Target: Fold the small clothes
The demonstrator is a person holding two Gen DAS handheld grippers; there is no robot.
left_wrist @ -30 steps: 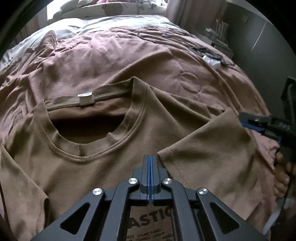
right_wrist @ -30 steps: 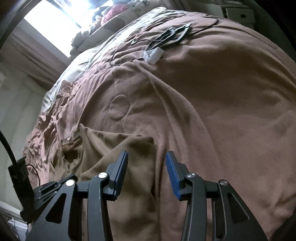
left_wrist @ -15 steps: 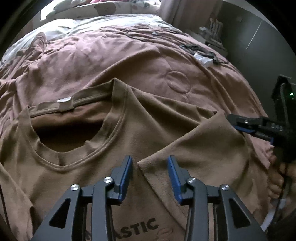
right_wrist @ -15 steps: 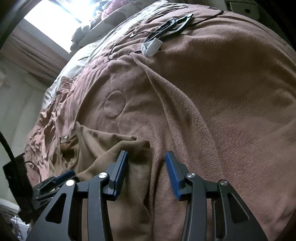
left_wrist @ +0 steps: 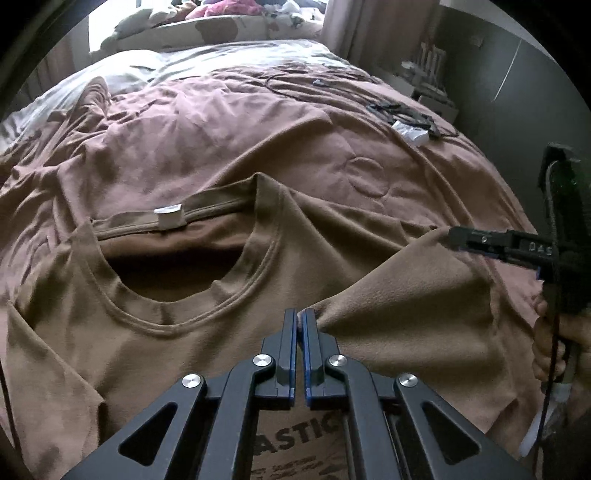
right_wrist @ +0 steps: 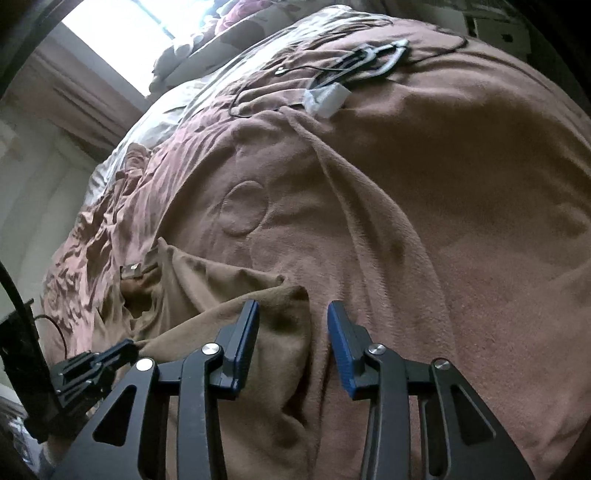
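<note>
A brown t-shirt [left_wrist: 184, 350] lies face up on the bed, neck hole towards the pillows, a white label [left_wrist: 168, 218] in its collar. My left gripper [left_wrist: 299, 317] is shut on the hem of the shirt's right sleeve [left_wrist: 406, 314], just below the collar, and the cloth runs taut from its tips. My right gripper [right_wrist: 291, 317] has its jaws closing around the sleeve's outer corner [right_wrist: 291, 295]; the pads do not press on the cloth. In the left wrist view the right gripper [left_wrist: 452, 236] sits at that corner, held by a hand [left_wrist: 554, 332].
A pinkish-brown blanket [left_wrist: 258, 129] covers the bed. Black cables and a white adapter [left_wrist: 410, 133] lie on it at the far right. Pillows [left_wrist: 207, 29] are piled at the head. A low shelf [left_wrist: 432, 74] stands beside the bed on the right.
The left gripper opened over the sleeve hem, then shut on it again; the sleeve is now drawn taut. The right gripper's jaws have narrowed slightly around the sleeve corner.
</note>
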